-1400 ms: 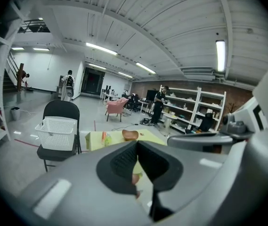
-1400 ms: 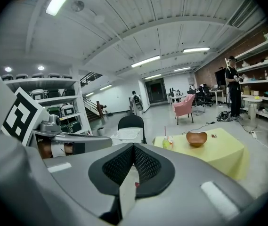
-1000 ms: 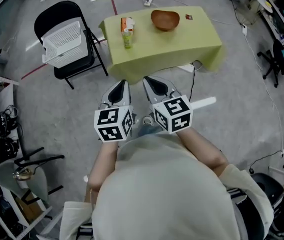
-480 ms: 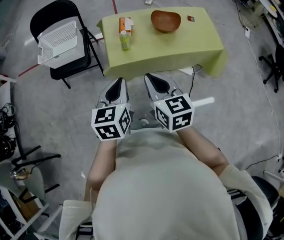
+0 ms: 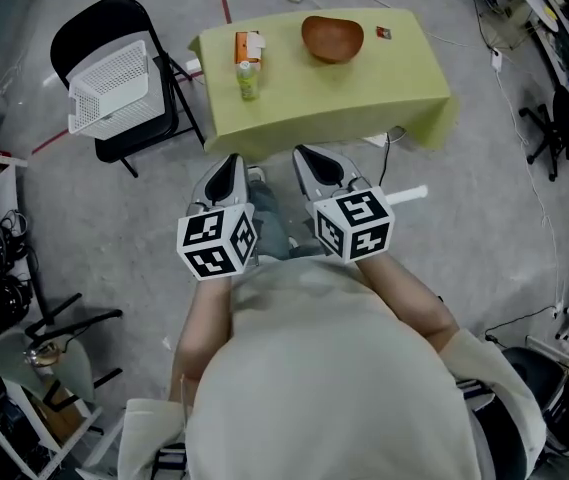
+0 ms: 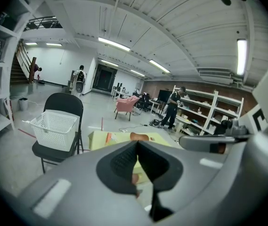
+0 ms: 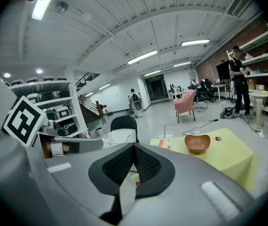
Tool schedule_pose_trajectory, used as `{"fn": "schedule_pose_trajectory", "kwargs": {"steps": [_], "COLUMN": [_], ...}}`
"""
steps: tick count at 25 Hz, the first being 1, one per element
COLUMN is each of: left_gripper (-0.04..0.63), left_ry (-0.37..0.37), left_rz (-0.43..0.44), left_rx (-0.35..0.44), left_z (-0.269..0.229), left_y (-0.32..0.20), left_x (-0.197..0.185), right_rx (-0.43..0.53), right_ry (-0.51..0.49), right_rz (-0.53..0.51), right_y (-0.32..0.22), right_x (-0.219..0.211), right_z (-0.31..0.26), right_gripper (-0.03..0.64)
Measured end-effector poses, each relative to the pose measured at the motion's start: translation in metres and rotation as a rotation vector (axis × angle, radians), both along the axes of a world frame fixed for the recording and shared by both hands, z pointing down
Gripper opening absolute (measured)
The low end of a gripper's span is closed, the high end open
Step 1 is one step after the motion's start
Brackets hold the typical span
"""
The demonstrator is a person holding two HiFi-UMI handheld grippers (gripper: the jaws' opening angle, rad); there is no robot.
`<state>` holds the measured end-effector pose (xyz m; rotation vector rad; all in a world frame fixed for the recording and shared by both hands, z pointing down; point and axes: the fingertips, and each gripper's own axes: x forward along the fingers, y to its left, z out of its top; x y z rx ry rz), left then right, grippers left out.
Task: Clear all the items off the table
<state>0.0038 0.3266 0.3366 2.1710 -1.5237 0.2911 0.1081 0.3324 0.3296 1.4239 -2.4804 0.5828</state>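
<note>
On the table point(image 5: 384, 88), head view: carried a bowl point(image 5: 331, 39), a carton point(image 5: 248, 47), a bottle point(image 5: 248, 80) and a small red tag point(image 5: 383, 34); all untouched, well apart from both grippers.
Change, head view: came closer than a second before; table larger in the frame, chair point(image 5: 94, 23) and basket point(image 5: 112, 86) slid toward the upper left, a leg point(image 5: 269, 226) stepped into sight between the grippers.
Meaning for the task: judged an approach only; nothing cleared yet, all four items left to lift.
Left gripper point(image 5: 230, 160), head view: held out in front, pointing at the table's near edge and slightly downward, marker cube toward the body.
Right gripper point(image 5: 306, 156), head view: carried level with the left and just beside it, aimed the same way.
Jaws, left gripper view: pressed together with nothing between; looked over them at the table point(image 6: 101, 140), with the bowl point(image 6: 138, 136) far ahead and the basket point(image 6: 53, 126) off to the left.
Jaws, right gripper view: likewise closed and empty; saw the bowl point(image 7: 197, 142) and carton point(image 7: 163, 143) ahead and to the right, out of reach.
Next move: would call for stepping nearer and opening one pair of jaws.
</note>
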Motion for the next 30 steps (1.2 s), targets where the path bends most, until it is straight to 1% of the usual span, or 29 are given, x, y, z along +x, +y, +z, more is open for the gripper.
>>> {"fn": "schedule_pose_trajectory", "kwargs": {"steps": [4, 8, 15, 20, 30], "left_gripper": [0.009, 0.009, 0.009, 0.009, 0.009], "left_ry": [-0.010, -0.015, -0.020, -0.031, -0.041], "left_rz": [0.015, 0.044, 0.086, 0.110, 0.171], "left_rx": [0.008, -0.002, -0.026, -0.048, -0.095], "left_z": [0.003, 0.007, 0.014, 0.018, 0.038], "left_y": [-0.027, -0.056, -0.104, -0.138, -0.207], "left_x": [-0.002, 0.001, -0.001, -0.006, -0.017], "right_rx": [-0.001, -0.014, -0.046, -0.068, -0.111], "right_ry": [0.005, 0.008, 0.004, -0.008, 0.022], "right_rz": [0.005, 0.017, 0.041, 0.040, 0.057], "right_y": [-0.022, -0.048, -0.095, -0.127, -0.197], "right_x": [-0.002, -0.001, -0.004, -0.012, -0.025], "right_z": [0.002, 0.005, 0.013, 0.015, 0.027], "right_gripper": [-0.002, -0.002, -0.002, -0.002, -0.002]}}
